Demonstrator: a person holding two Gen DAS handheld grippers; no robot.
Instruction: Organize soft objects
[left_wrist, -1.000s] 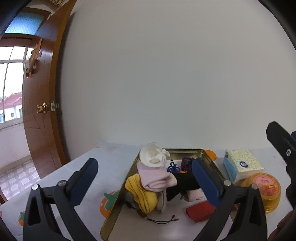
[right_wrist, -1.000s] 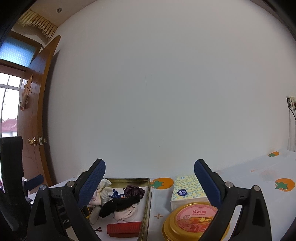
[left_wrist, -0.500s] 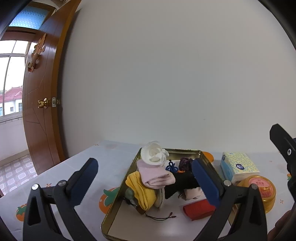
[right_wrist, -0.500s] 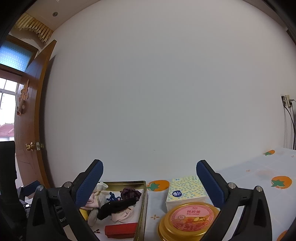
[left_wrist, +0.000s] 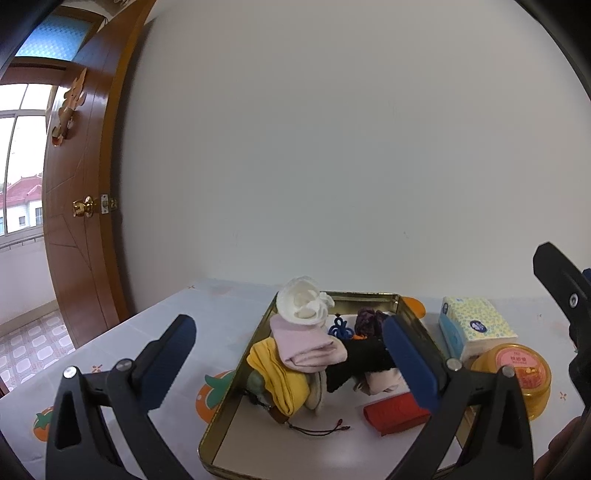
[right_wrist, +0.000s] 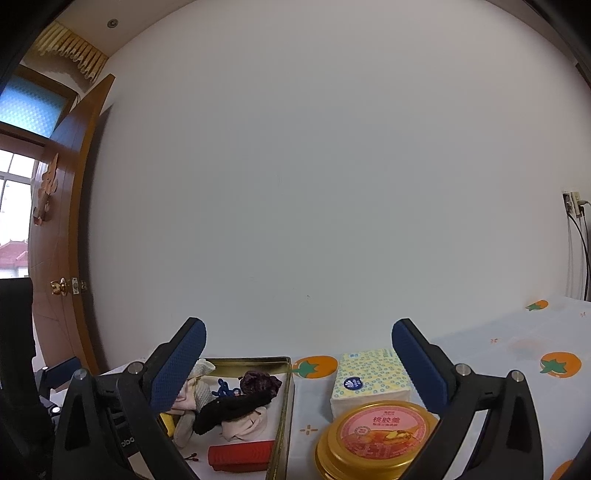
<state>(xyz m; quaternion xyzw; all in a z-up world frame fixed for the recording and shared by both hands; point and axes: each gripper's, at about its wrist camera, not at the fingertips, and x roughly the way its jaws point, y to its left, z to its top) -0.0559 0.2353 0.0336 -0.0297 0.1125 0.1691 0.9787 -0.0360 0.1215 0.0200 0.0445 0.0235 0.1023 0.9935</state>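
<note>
— Where am I working?

— In a room of somebody's home, by the look of it. A varnished wooden door (left_wrist: 79, 206) with a brass knob (left_wrist: 83, 206) stands open beside a plain white wall (left_wrist: 332, 147), and through the window (left_wrist: 18, 177) I see a red-tiled roof outside.

— What else says home?

— My worktop wears a cloth printed with orange fruit (right_wrist: 557, 363). On it sit a pack of tissues (right_wrist: 371, 382), a round gold tin (right_wrist: 376, 439) and a metal tray (left_wrist: 236, 376) heaped with socks and small cloths. A plug and cable (right_wrist: 576, 210) hang on the wall.
</note>
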